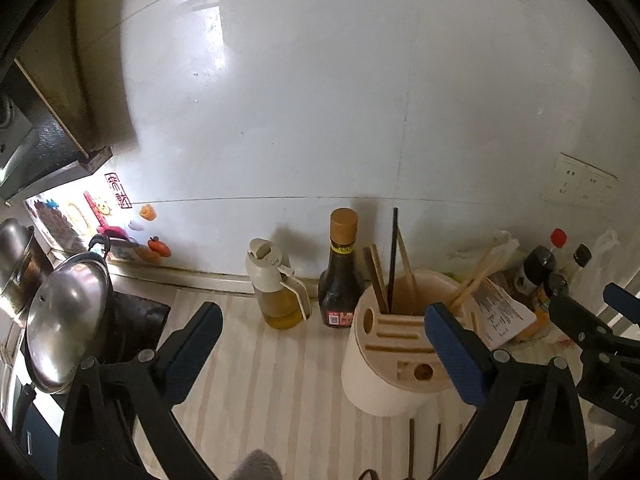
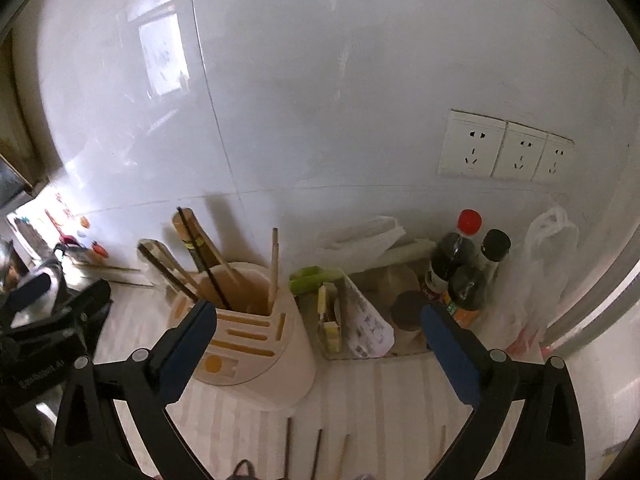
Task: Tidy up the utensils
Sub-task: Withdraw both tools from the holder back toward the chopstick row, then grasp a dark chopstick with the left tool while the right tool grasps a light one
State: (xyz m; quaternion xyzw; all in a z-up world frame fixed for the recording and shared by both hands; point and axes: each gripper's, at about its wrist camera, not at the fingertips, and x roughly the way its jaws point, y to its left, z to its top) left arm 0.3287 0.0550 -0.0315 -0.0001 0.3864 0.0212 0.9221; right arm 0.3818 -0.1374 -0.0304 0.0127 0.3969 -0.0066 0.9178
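Observation:
A cream utensil holder [image 1: 384, 376] with slots on top stands on the striped counter; it also shows in the right wrist view [image 2: 260, 364]. Several wooden and dark chopsticks [image 1: 394, 264] stand in its cup, also seen in the right wrist view [image 2: 274, 268]. Loose chopsticks [image 2: 316, 454] lie on the counter in front of it, and show in the left wrist view [image 1: 412, 448]. My left gripper [image 1: 324, 332] is open and empty, above the counter just left of the holder. My right gripper [image 2: 318, 334] is open and empty, over the holder's right side.
An oil dispenser [image 1: 276, 284] and a dark sauce bottle [image 1: 342, 272] stand by the wall. A steel pot lid [image 1: 64, 324] sits on the stove at left. A clear tray of packets [image 2: 352, 320], dark bottles [image 2: 460, 268] and plastic bags [image 2: 540, 272] crowd the right.

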